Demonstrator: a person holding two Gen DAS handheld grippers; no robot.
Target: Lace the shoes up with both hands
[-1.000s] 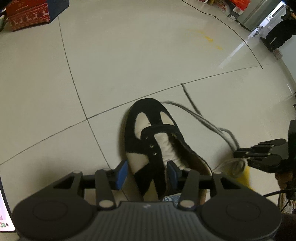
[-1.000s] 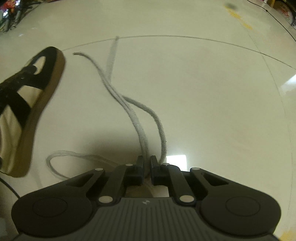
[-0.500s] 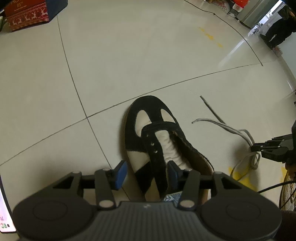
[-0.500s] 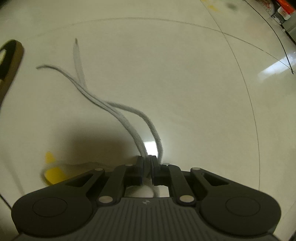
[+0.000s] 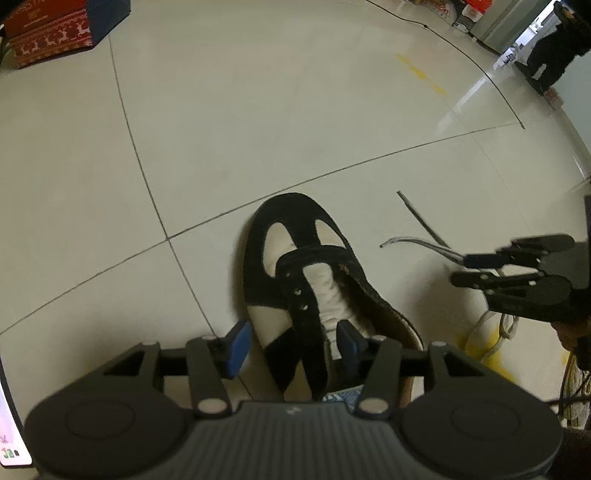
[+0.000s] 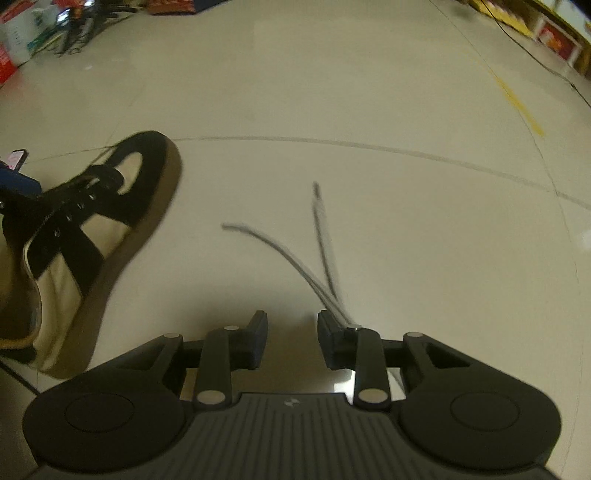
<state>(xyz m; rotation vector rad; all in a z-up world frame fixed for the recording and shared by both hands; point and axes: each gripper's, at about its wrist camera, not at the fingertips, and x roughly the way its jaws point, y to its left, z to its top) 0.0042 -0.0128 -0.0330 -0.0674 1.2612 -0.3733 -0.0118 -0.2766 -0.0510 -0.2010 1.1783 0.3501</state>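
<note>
Blue rubber pads are lining the fingers of the left claw (image 5: 291,345), which is standing spread wide over the rear of the black suede and cream leather shoe (image 5: 314,280); its left finger is hanging just outside the shoe's side and its right finger is sitting in the shoe's opening beside the cream tongue, neither one pinching anything. The shoe is lying on the pale glossy tiled floor (image 5: 258,110) with its toe pointing away from the left claw, and its eyelets are showing bare in both views.

To the shoe's right, the right claw (image 6: 291,338) is also standing released, with a clear gap between its fingers. Thin grey shoelace strands (image 6: 295,258) are trailing forward from the outer side of its right finger across the floor; whether they are caught on that finger or merely passing beside it is not clear, and they are blurred. From the left wrist view the lace is running under the right claw, its two tipped ends lying loose on the floor well apart from the shoe.

Further off, a red patterned box (image 5: 51,33) is sitting at the floor's far left edge.
</note>
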